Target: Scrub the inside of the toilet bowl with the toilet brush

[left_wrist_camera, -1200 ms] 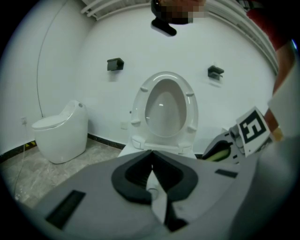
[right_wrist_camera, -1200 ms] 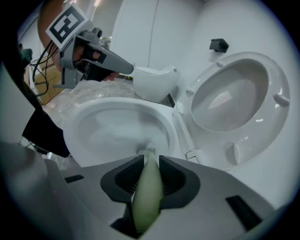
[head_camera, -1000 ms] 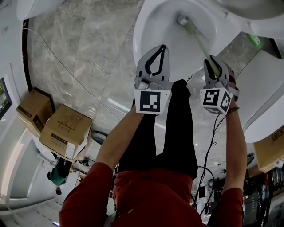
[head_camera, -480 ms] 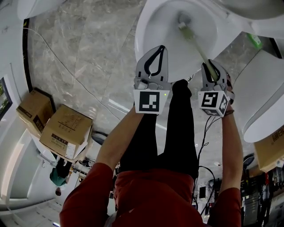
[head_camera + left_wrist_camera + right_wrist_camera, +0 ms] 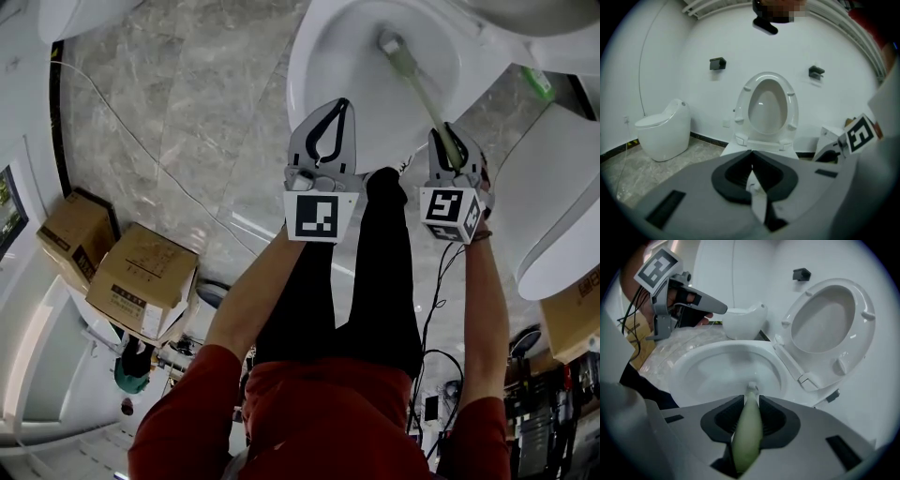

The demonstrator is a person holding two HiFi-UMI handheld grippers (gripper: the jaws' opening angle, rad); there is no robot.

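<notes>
The white toilet bowl (image 5: 347, 56) lies open at the top of the head view, its seat and lid (image 5: 829, 324) raised. My right gripper (image 5: 449, 134) is shut on the pale green handle of the toilet brush (image 5: 422, 89). The brush head (image 5: 389, 42) rests against the far inner wall near the drain. In the right gripper view the handle (image 5: 749, 427) runs between the jaws down to the brush head (image 5: 751, 387) inside the bowl (image 5: 708, 371). My left gripper (image 5: 339, 105) hovers shut and empty over the bowl's near rim, left of the brush.
Two cardboard boxes (image 5: 141, 272) sit on the marble floor at left, and a thin cable (image 5: 141, 141) crosses it. Another white toilet (image 5: 663, 133) stands left of this one. A further white fixture (image 5: 558, 206) is close on the right. My dark trouser legs (image 5: 375, 281) stand before the bowl.
The brush head slid a little toward me half a second ago and is now back further into the bowl. My right gripper shifted slightly with it; the left stayed put.
</notes>
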